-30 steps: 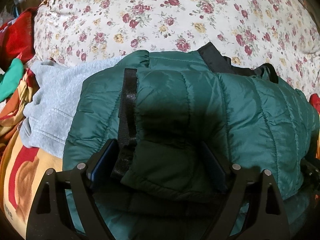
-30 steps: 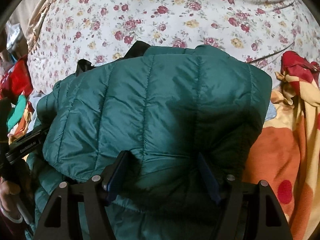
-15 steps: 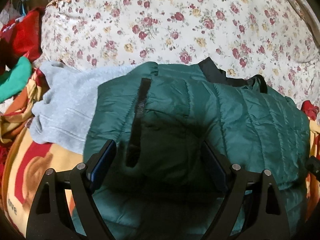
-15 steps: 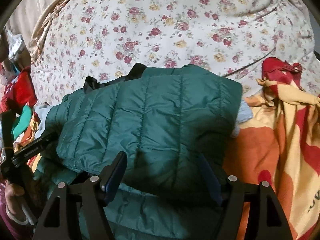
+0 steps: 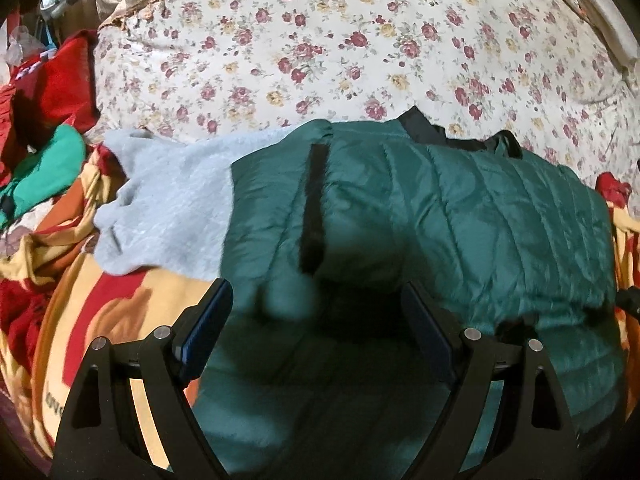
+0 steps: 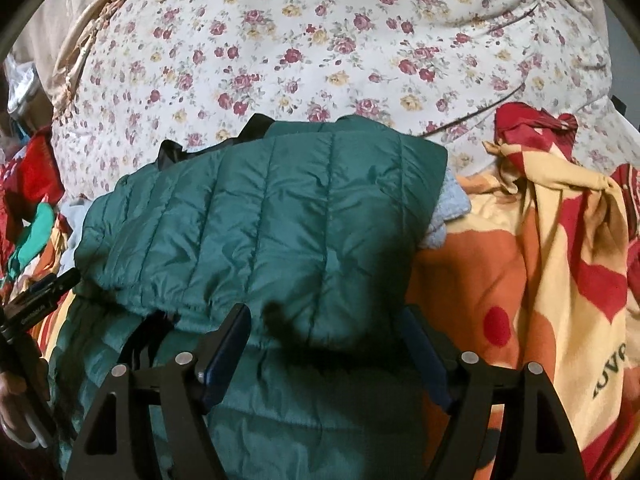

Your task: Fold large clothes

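Observation:
A dark green quilted jacket (image 5: pixel 460 208) lies folded over on itself on the bed, a black strap running down its left fold. In the right wrist view the same jacket (image 6: pixel 260 220) shows its folded top layer over a lower layer. My left gripper (image 5: pixel 316 300) hangs open just above the jacket's near edge, with its pads clear of the cloth. My right gripper (image 6: pixel 326 320) hovers over the near fold and its jaws are opening; cloth lies beneath them but the pads do not press on it.
A grey sweater (image 5: pixel 172 216) sticks out from under the jacket's left side. An orange, yellow and red blanket (image 6: pixel 520 260) covers the near bed, and a floral sheet (image 5: pixel 340 40) lies beyond. Red and green clothes (image 5: pixel 48 168) are heaped at the left. A hand (image 6: pixel 16 400) holds the left gripper.
Both grippers have drawn back and up from the jacket, which now sits farther off. The fold that lay between each pair of fingers now rests on the bed.

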A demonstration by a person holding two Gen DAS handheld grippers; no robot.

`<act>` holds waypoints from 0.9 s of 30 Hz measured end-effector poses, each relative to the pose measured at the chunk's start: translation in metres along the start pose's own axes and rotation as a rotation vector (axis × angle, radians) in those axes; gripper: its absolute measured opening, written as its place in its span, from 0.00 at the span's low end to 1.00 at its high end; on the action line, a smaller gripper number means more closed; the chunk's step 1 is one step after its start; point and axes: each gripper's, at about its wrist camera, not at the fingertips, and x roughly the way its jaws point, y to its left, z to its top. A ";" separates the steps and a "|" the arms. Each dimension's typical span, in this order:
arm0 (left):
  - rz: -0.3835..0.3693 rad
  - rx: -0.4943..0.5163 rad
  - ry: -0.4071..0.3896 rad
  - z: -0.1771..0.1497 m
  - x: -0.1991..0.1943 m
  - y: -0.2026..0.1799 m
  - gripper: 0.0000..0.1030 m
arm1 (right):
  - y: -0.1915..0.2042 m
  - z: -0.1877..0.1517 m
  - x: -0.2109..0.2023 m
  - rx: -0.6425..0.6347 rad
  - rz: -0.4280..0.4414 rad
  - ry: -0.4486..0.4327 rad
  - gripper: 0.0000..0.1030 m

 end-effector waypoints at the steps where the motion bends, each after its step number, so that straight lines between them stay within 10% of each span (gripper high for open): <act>1: 0.003 0.007 0.005 -0.005 -0.003 0.003 0.84 | 0.000 -0.003 -0.001 0.002 -0.002 0.004 0.73; 27: -0.005 0.080 0.057 -0.122 -0.092 0.044 0.84 | 0.015 -0.118 -0.070 0.015 0.017 0.046 0.73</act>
